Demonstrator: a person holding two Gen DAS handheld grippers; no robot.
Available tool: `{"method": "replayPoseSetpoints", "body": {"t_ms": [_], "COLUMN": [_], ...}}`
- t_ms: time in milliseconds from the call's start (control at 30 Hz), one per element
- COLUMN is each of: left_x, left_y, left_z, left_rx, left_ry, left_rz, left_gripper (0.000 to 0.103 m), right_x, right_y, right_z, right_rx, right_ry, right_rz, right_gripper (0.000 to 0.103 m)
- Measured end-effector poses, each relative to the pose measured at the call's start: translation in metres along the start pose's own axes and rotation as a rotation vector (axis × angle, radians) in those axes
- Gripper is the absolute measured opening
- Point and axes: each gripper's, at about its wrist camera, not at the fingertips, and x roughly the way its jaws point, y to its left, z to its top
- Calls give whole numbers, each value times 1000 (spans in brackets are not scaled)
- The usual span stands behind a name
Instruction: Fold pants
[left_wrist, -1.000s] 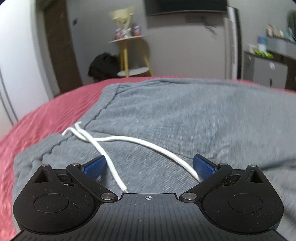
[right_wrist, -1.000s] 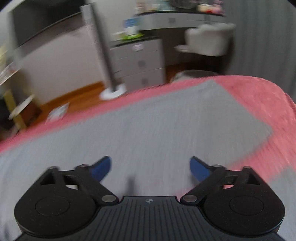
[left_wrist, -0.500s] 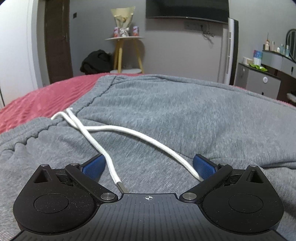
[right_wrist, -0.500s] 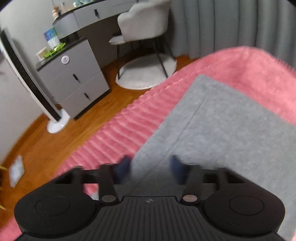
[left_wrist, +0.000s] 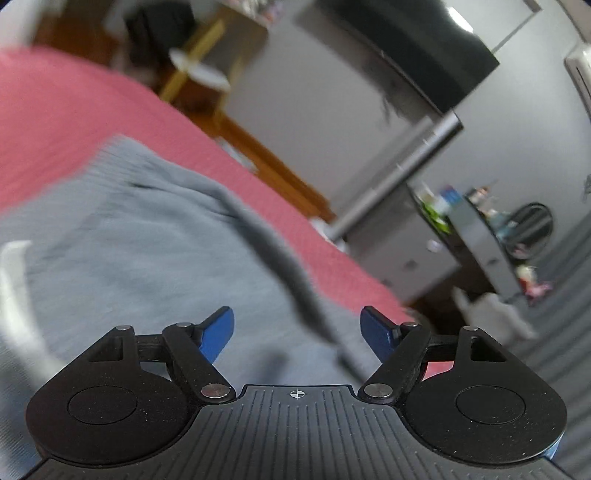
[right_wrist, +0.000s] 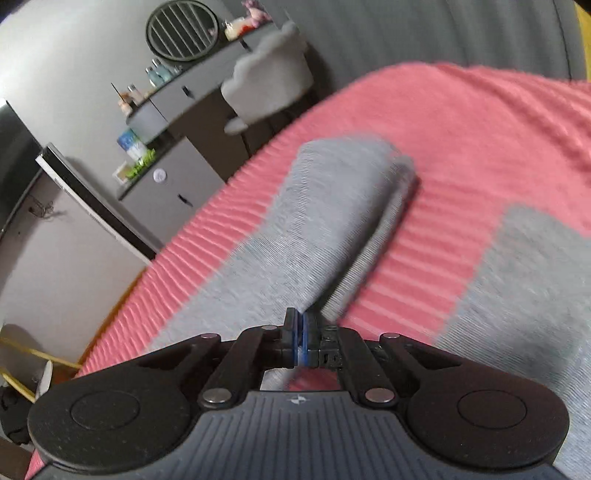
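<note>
Grey sweatpants (left_wrist: 147, 251) lie on a pink bedspread (left_wrist: 66, 122). In the left wrist view my left gripper (left_wrist: 297, 326) is open above the waist part, its blue pads wide apart, with a raised fold (left_wrist: 280, 273) running between them and a white drawstring (left_wrist: 14, 280) at the far left. In the right wrist view my right gripper (right_wrist: 303, 332) is shut on the edge of one grey pant leg (right_wrist: 325, 221) and lifts it off the bedspread (right_wrist: 480, 122). The other leg (right_wrist: 524, 295) lies flat to the right.
Beyond the bed's far edge are a wooden floor, a grey dresser (right_wrist: 173, 184), a grey chair (right_wrist: 273, 81), a tall white floor unit (left_wrist: 399, 173) and a wooden side table (left_wrist: 199, 74). The left view is blurred.
My right gripper has closed on the pant leg's edge and raised it. My left gripper has swung right and tilted, still open; the drawstring has moved to the left edge of view.
</note>
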Motion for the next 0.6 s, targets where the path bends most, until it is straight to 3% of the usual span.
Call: {"method": "replayPoseSetpoints", "body": {"t_ms": [200,233,333,367,400,433,467,500,600], "left_x": [85,95,121,129,132,130,127,119,73], "left_y": [4,4,9,12,14,14,13,11,-8], "left_z": [47,51,57,56,56,57,58,59,63], "left_rx": [-105,-111,-124,-133,-139,-141,-145,-141,-36], "left_ry": [95,115,175,199,199,194,196,187,126], "left_rz": [82,94,115,128,147,165,166,155,102], "left_gripper": [59,49,45,36,27,10,9,8,8], "right_x": [13,17,25,29,32,38,39,39,15], "right_y": [8,9,13,14,14,13,12,14,24], "right_z": [13,19,29,30,33,34,35,36,49], "right_rx": [36,47,82,83,92,116,135,139,121], "right_ry": [-18,-17,-13,2,26,36,36,36,-3], "right_rz": [31,34,32,13,0,2,11,15,67], "right_gripper": [12,13,14,14,14,14,13,5,4]}}
